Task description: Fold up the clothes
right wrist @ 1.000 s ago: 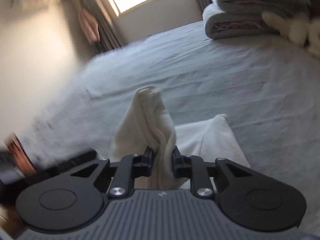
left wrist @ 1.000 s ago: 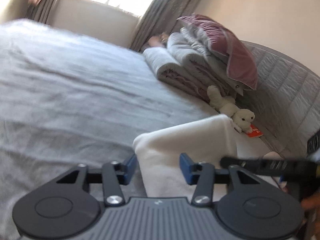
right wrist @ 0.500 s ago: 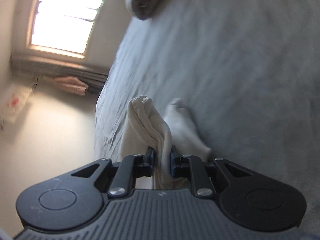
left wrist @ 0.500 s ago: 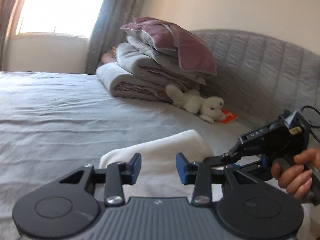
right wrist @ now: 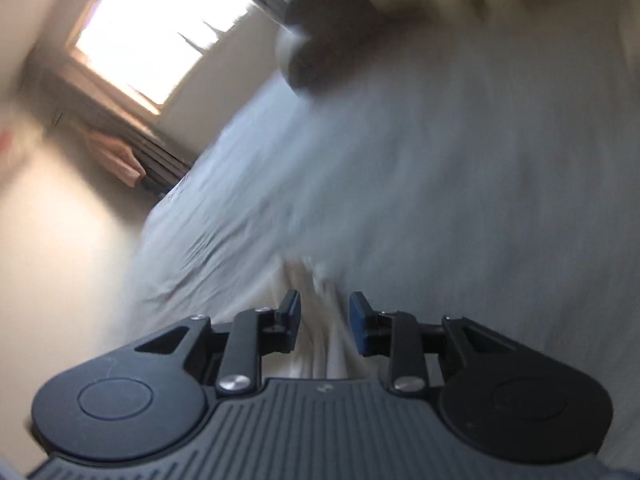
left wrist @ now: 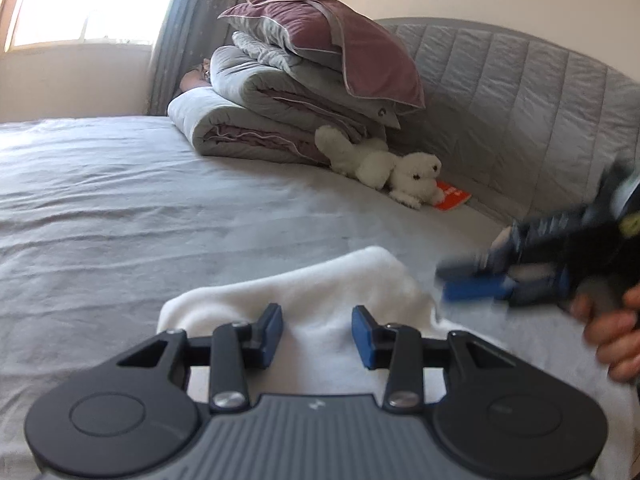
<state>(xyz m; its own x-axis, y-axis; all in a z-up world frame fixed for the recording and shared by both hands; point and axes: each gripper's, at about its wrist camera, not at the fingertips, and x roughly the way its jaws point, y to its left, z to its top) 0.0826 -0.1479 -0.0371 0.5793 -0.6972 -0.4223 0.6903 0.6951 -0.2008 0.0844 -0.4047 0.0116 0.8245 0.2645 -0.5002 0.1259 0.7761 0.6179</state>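
The right wrist view is heavily motion-blurred. The bedding at its top edge appears only as a dark smear, and the window point(right wrist: 160, 36) is washed out. The lower part of the white garment point(right wrist: 320, 320) is hidden behind the gripper body there. In the left wrist view, the near edge of the white garment point(left wrist: 320, 296) is likewise cut off by the gripper body. The right gripper point(left wrist: 476, 280) enters that view from the right edge, blurred, with its rear and the hand point(left wrist: 612, 332) holding it cropped by the frame.

Left gripper point(left wrist: 317, 334): jaws moderately apart, blue pads clear of each other. The folded garment lies on the grey bed sheet point(left wrist: 140, 220) beyond and below the pads. No fabric is pinched between them. Contact with the cloth cannot be confirmed.

Right gripper point(right wrist: 324, 322): jaws have just been opening and now stand at a narrow-to-moderate gap. A bunched ridge of the garment runs between the pads. A gap shows on each side of the ridge, so the pads do not press on it.

Behind the garment, near the quilted headboard point(left wrist: 520, 100), a white plush toy point(left wrist: 392, 172) lies beside a stack of folded duvets point(left wrist: 260, 116) topped by a maroon pillow point(left wrist: 340, 40). An orange item point(left wrist: 452, 198) is partly hidden behind the toy.
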